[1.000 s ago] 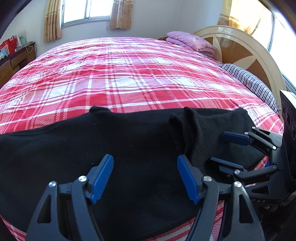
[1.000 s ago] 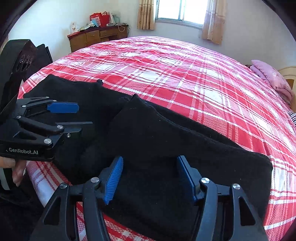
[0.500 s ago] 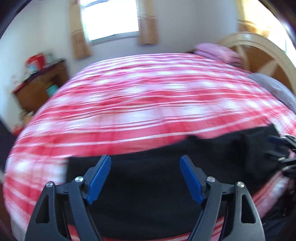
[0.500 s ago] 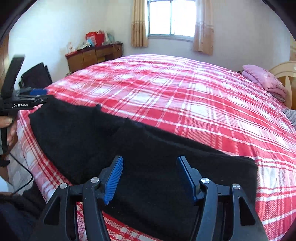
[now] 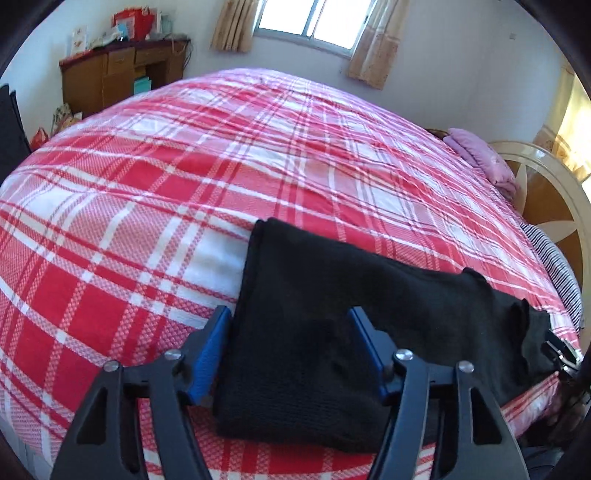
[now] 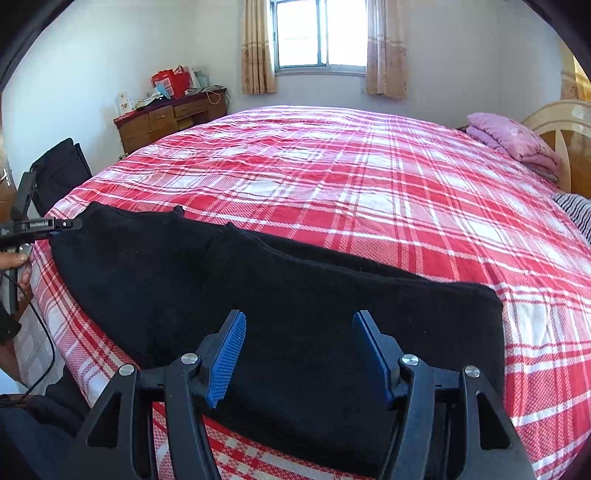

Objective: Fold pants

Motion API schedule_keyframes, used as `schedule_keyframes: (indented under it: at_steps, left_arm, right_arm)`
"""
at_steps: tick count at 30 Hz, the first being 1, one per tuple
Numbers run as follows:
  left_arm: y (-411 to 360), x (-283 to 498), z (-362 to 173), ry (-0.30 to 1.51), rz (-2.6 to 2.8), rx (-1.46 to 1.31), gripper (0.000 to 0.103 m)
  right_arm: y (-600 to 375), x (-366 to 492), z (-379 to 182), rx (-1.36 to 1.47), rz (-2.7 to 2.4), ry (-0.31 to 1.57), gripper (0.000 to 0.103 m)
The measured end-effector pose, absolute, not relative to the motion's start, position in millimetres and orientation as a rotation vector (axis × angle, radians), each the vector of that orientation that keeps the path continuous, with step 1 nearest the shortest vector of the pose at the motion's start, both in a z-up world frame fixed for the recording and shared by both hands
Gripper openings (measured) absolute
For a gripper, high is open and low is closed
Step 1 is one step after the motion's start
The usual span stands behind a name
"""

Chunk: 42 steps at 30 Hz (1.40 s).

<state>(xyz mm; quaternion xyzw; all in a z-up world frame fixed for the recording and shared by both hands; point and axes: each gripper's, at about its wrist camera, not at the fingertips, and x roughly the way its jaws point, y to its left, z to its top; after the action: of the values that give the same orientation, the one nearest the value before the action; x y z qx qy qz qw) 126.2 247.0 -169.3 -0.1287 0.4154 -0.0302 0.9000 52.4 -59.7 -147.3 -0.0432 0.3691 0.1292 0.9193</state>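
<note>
The left gripper (image 5: 291,350) has just been closing around the black pants' (image 5: 306,314) end. The right gripper (image 6: 299,354) is hanging open above them; lettering on the left gripper is too blurred to read.

A pink pillow (image 6: 513,142) lies on the plaid bedspread (image 6: 369,192).

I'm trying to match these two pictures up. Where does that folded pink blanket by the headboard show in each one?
Left wrist view: the pink blanket sits far right, about a third of the way down, beside the headboard.
Right wrist view: the pink blanket lies at upper right, again next to the headboard.
Shared landmark: the window at top centre.
</note>
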Motion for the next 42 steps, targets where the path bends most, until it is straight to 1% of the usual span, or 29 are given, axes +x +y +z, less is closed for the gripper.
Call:
schedule_keyframes:
  at_steps: [1, 2, 3, 5, 6, 7, 8, 13, 21, 26, 33, 38, 42]
  left_arm:
    - [244, 125, -169, 0.861, -0.063, -0.25, 0.066]
    - [242, 125, -168, 0.862, -0.063, -0.235, 0.064]
    - [241, 125, -169, 0.864, -0.063, -0.225, 0.059]
    - [246, 124, -168, 0.869, -0.072, -0.236, 0.043]
    - [251, 125, -168, 0.869, -0.087, -0.257, 0.036]
    - [254, 124, -169, 0.873, -0.11, -0.291, 0.026]
    - [257, 124, -169, 0.877, -0.132, -0.329, 0.024]
    - [257, 118, -157, 0.851, -0.166, -0.371, 0.022]
    - [228, 104, -103, 0.743, -0.323, -0.409, 0.022]
    - [183, 96, -65, 0.684, -0.453, -0.387, 0.022]
    - [110, 107, -24, 0.656, -0.63, -0.379, 0.022]
    - [50, 116, -7, 0.674, -0.701, -0.291, 0.022]
    - [3, 123, -5, 0.709, -0.749, -0.216, 0.022]
  right_arm:
    - [-60, 53, -148, -0.084, 0.264, 0.762, 0.062]
    - [-61, 53, -149, -0.08, 0.262, 0.764, 0.062]
    - [-61, 53, -150, -0.078, 0.264, 0.766, 0.062]
    - [-60, 52, -151, -0.082, 0.267, 0.763, 0.062]
    - [-59, 52, -151, -0.081, 0.265, 0.76, 0.062]
    - [-59, 51, -150, -0.082, 0.266, 0.757, 0.062]
    - [-58, 51, -150, -0.081, 0.268, 0.755, 0.062]
    - [-62, 49, -148, -0.078, 0.256, 0.739, 0.062]
    - [-87, 43, -127, -0.028, 0.206, 0.73, 0.062]
    - [-116, 30, -114, -0.008, 0.157, 0.722, 0.063]
    - [-166, 17, -116, 0.04, 0.061, 0.723, 0.063]
    - [-200, 20, -120, 0.126, -0.003, 0.722, 0.063]
    - [-216, 24, -124, 0.17, -0.028, 0.719, 0.063]
